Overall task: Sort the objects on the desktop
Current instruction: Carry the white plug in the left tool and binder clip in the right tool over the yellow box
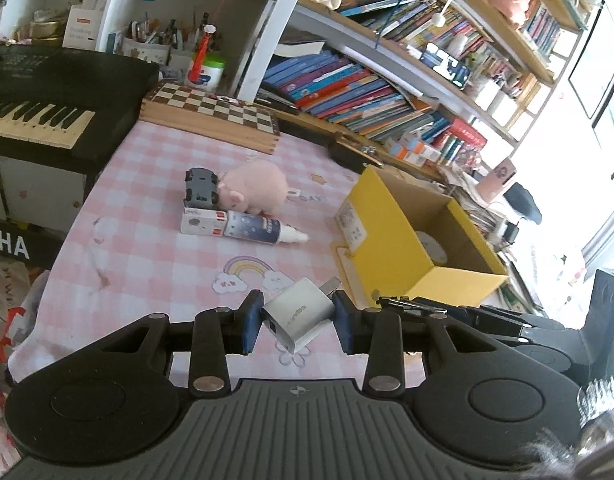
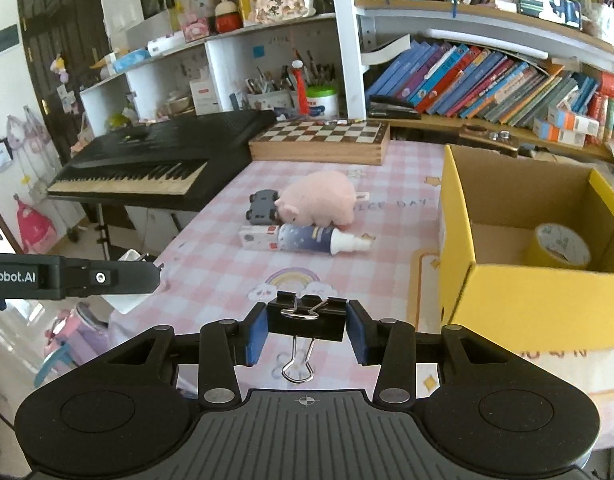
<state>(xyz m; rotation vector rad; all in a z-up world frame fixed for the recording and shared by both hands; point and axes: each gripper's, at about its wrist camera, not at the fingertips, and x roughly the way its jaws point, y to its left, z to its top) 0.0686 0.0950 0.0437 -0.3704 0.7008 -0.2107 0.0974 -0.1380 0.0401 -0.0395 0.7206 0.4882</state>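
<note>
A silver charger [image 1: 298, 316] is pinched between the blue pads of the left gripper [image 1: 298, 322], held clear above the pink checked tablecloth [image 1: 147, 248]. Its prongs are pointed up and to the right, toward the yellow box [image 1: 391, 236], and its long axis is tilted the same way.

Over in the right wrist view, a black binder clip [image 2: 305, 318] is clamped in the right gripper [image 2: 305, 330], its long axis laid straight across between the pads; one wire handle is folded up over the body, the other is hung down toward the camera.

Only the right view lets the box floor be seen properly: a roll of yellow tape [image 2: 559, 246] is stood against the right inner wall. The left gripper is also caught there, side-on at the left edge.

Mid-table, a cluster is seen from both sides: a pink plush pig [image 1: 255, 190], a grey toy car [image 1: 201, 190] tipped on its side and touching the snout, a small white carton [image 1: 203, 222] and a spray bottle [image 1: 263, 230] lying flat, nozzle pointed toward the box. A chessboard [image 2: 323, 140] and keyboard [image 2: 155, 160] are set at the far edge.
</note>
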